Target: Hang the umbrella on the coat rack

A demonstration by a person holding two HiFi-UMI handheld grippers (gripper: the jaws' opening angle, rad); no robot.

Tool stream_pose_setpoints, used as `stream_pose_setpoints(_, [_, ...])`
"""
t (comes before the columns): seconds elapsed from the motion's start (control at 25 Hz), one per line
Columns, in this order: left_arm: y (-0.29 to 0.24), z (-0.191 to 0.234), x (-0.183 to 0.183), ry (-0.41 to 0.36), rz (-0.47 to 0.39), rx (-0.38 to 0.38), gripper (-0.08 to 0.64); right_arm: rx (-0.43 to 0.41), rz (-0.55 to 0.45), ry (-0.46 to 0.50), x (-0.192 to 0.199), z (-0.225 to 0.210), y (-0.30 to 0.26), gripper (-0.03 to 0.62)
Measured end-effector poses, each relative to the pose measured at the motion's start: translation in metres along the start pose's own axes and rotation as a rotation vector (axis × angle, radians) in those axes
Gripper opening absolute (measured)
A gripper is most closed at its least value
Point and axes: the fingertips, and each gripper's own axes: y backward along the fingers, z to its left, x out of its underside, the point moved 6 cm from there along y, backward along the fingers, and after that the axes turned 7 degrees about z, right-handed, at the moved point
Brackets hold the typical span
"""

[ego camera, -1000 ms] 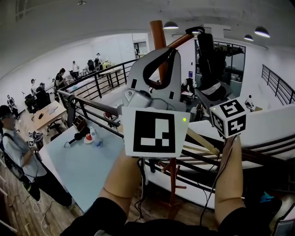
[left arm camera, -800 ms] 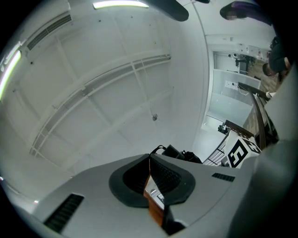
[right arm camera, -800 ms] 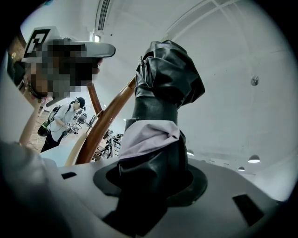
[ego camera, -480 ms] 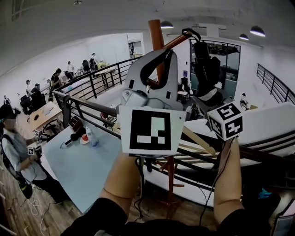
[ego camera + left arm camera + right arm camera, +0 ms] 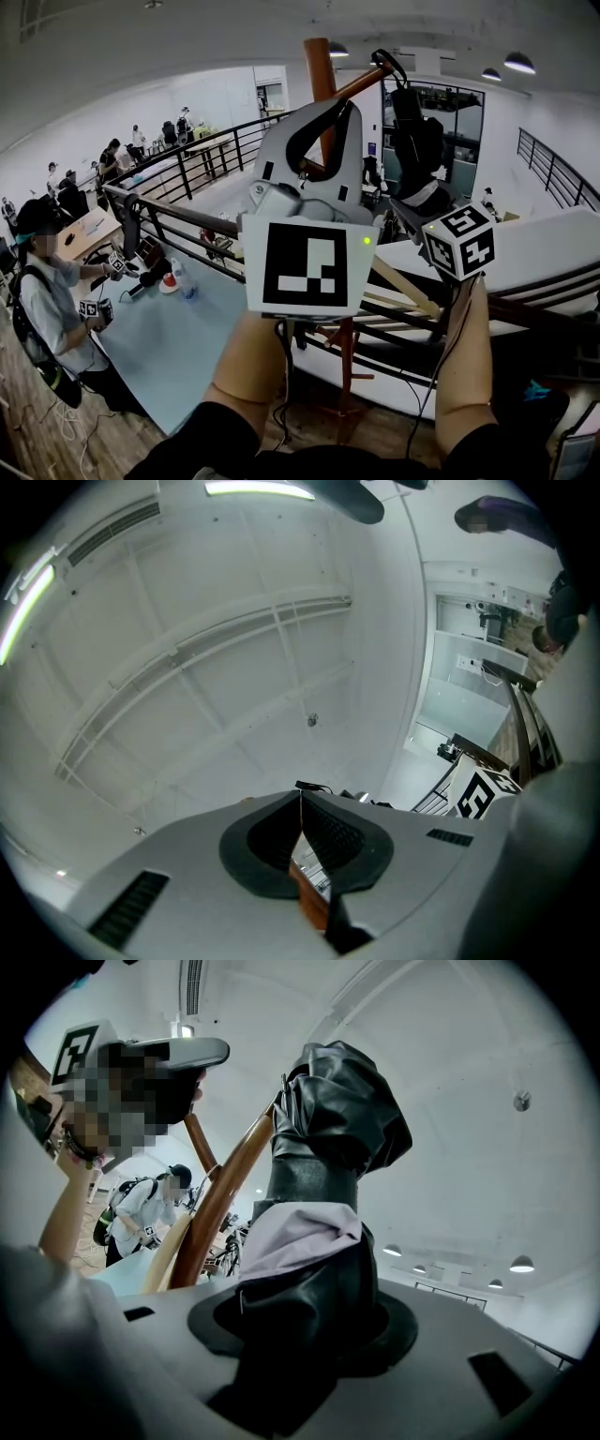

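The coat rack's brown pole (image 5: 318, 62) rises at the middle of the head view, with one peg (image 5: 364, 83) slanting up to the right. My left gripper (image 5: 336, 105) is shut on a lower peg (image 5: 310, 904), its tips meeting above the wood. The black folded umbrella (image 5: 415, 141) hangs beside the pole, and its strap loop (image 5: 387, 64) lies over the tip of the slanted peg. My right gripper (image 5: 424, 208) is shut on the umbrella's lower end, where black fabric and a lilac flap (image 5: 305, 1232) fill the jaws. The same slanted peg (image 5: 225, 1194) shows left of the umbrella (image 5: 333, 1119) in the right gripper view.
A black railing (image 5: 192, 214) runs behind the rack. Below left is a light blue table (image 5: 164, 337) with a bottle and small items. A person (image 5: 47, 300) stands at its left end. Pale wooden pegs (image 5: 405, 281) jut out lower right.
My right gripper and the umbrella have sunk a little, with the strap loop staying on the peg's tip. The left gripper has held still. The person at the left has stepped nearer the table.
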Motion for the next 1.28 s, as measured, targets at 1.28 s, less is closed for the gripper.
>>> stream_pose_setpoints(1.28, [-0.001, 0.006, 0.005, 0.028, -0.015, -0.005, 0.015, -0.115, 0.173, 0.060, 0.011, -0.010, 0.019, 0.227])
